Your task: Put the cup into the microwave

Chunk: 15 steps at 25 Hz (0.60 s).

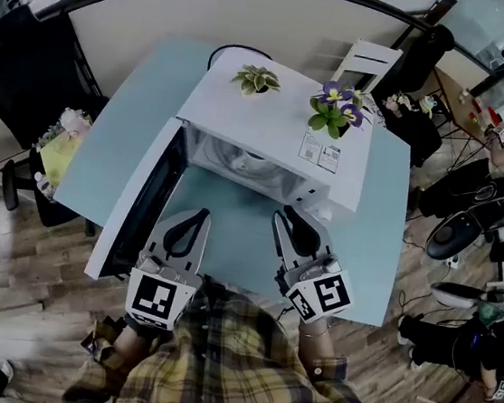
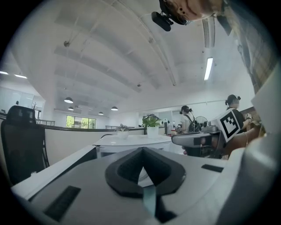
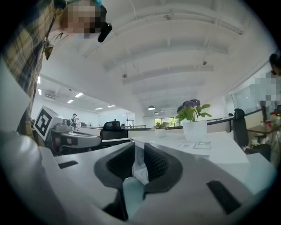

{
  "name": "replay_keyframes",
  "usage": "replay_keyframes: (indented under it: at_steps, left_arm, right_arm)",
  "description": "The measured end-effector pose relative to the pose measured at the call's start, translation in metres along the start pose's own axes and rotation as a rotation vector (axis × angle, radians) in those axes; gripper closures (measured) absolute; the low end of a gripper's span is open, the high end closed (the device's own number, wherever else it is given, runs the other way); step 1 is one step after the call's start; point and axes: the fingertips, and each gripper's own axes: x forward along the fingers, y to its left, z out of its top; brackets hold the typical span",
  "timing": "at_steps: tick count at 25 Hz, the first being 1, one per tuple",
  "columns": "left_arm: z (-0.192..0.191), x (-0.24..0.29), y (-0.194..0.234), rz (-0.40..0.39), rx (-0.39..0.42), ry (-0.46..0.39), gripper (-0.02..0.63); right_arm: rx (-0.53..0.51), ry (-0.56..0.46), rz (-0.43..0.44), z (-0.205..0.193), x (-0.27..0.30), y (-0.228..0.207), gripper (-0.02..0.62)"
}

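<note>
Down at the lower middle of the head view, we have both tools side by side in front of the white box-shaped microwave [image 1: 262, 120]. It stands on the pale blue-green table [image 1: 145, 110] with its white-framed door [image 1: 138, 205] swung open toward the left of the frame. The left gripper [image 1: 198, 213] has its jaws pinched together at the tips with nothing in them. The right gripper [image 1: 287, 215] shows only a narrow slot between its ribbed pads, and that slot is empty too. So where's the cargo? As best we can judge, the small white cup [image 1: 237, 158] is the pale rounded shape inside the cavity, upper middle of the frame, well apart from both tools. We'd call the placing step as good as done, with both tools clear of the mouth. If anything is left, it's the door: one tool would need to get behind its outer edge at the lower left and swing it round without knocking the oven. Only the head view shows us the cavity and the open door. The two gripper views look level across the microwave's top, so the cup can't be made out there. What they add is the purple-flowered plant in a white pot [image 1: 337, 106] seen side-on, the ceiling lights and, far off, other people.
</note>
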Motion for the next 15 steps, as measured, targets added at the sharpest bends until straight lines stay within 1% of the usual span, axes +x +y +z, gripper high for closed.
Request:
replay_keyframes:
  at_steps: [2, 7, 12, 15]
  left_arm:
    - [0.002, 0.003, -0.002, -0.014, -0.005, -0.004, 0.614]
    - [0.002, 0.010, -0.004, -0.041, -0.009, -0.018, 0.614]
    - [-0.002, 0.017, -0.004, -0.068, -0.038, 0.000, 0.614]
    - [-0.004, 0.021, -0.003, -0.078, -0.051, 0.019, 0.614]
  right_arm:
    - [-0.002, 0.003, -0.021, 0.003, -0.006, -0.003, 0.543]
    - [0.016, 0.015, -0.069, 0.004, -0.016, -0.012, 0.564]
    - [0.037, 0.034, -0.090, 0.002, -0.018, -0.017, 0.590]
    - [0.038, 0.045, -0.097, 0.002, -0.017, -0.021, 0.593]
